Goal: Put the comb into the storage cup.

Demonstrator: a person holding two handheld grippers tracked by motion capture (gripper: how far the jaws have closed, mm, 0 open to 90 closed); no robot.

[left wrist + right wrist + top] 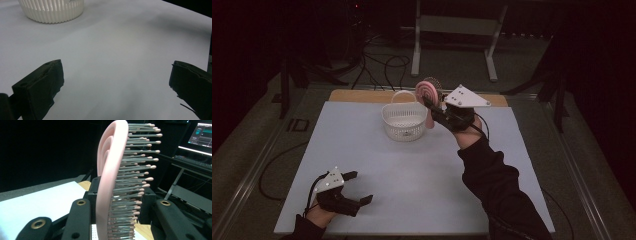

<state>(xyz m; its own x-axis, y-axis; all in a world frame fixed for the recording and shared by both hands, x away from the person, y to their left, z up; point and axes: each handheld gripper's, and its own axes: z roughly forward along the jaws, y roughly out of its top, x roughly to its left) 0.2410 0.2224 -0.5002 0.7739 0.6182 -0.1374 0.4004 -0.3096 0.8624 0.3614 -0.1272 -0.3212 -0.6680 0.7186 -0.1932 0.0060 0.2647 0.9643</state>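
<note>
A pink hairbrush (427, 92) with metal bristles stands upright in the air, and my right gripper (432, 107) is shut on it just right of a white slatted basket (388, 119) with a thin handle. In the right gripper view the hairbrush (110, 182) rises edge-on between the jaws of the right gripper (120, 222), bristles pointing right. My left gripper (360, 187) rests open near the front left of the white table cover (422, 170). The left gripper (116, 85) holds nothing, and the basket (52, 12) stands far ahead of it.
A wooden strip (357, 95) edges the table's back. Cables (382, 65) and a metal stand (457, 30) are on the floor behind. A lit monitor (201, 135) shows at the right in the right gripper view.
</note>
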